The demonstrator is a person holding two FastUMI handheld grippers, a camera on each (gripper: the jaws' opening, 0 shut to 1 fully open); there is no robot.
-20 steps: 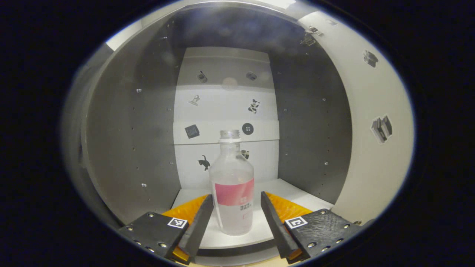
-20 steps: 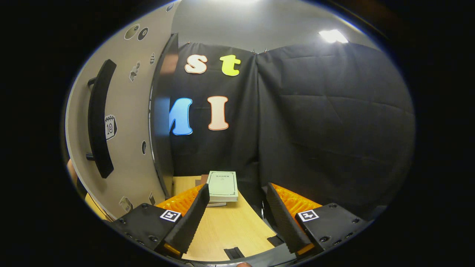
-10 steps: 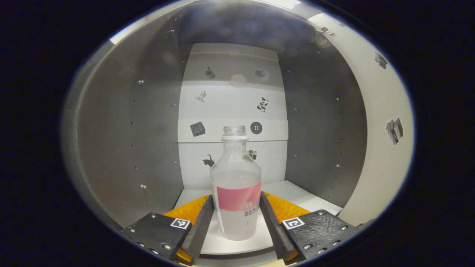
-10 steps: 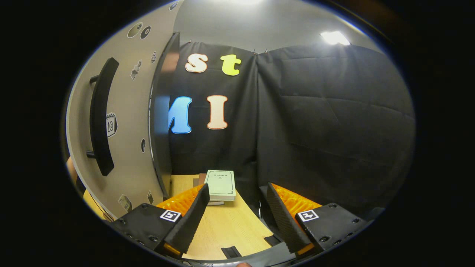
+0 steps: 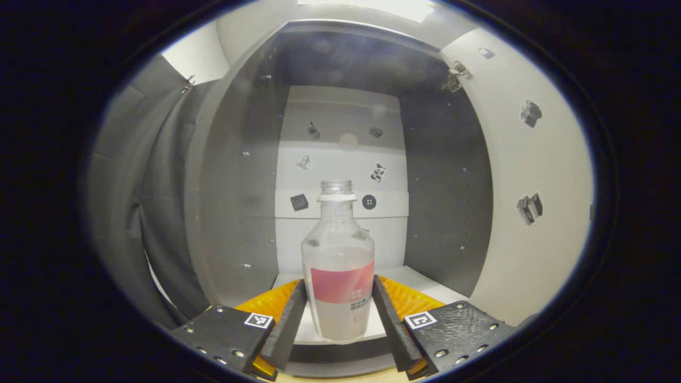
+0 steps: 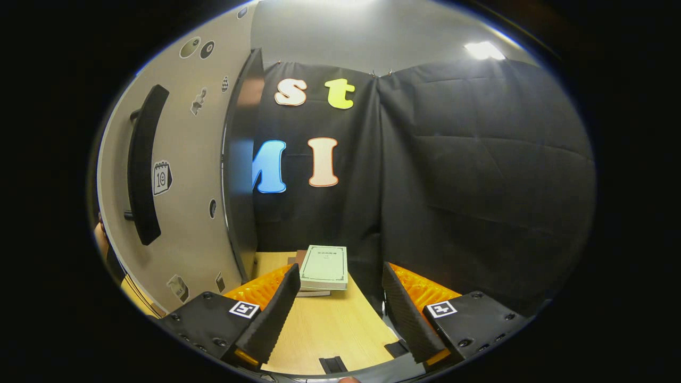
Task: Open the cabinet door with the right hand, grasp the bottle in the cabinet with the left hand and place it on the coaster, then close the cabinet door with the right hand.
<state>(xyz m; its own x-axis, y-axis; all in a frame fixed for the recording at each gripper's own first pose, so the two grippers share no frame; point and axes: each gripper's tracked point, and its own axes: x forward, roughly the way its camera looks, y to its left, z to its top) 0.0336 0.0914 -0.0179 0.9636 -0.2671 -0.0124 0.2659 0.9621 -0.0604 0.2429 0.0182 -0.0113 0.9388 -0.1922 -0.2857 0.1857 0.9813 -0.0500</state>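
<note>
With the pale cabinet door (image 6: pixel 181 159) swung open and the left gripper (image 5: pixel 339 314) clamped on the clear pink-labelled plastic bottle (image 5: pixel 338 266) at the cabinet's (image 5: pixel 234 186) front edge, coaster placement and door closing remain, the right gripper (image 6: pixel 340 306) idling open-jawed.

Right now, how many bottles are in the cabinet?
1: the bottle stands at the front edge of the cabinet floor, between the left hand-held gripper fingers. Nothing else appears inside.
</note>
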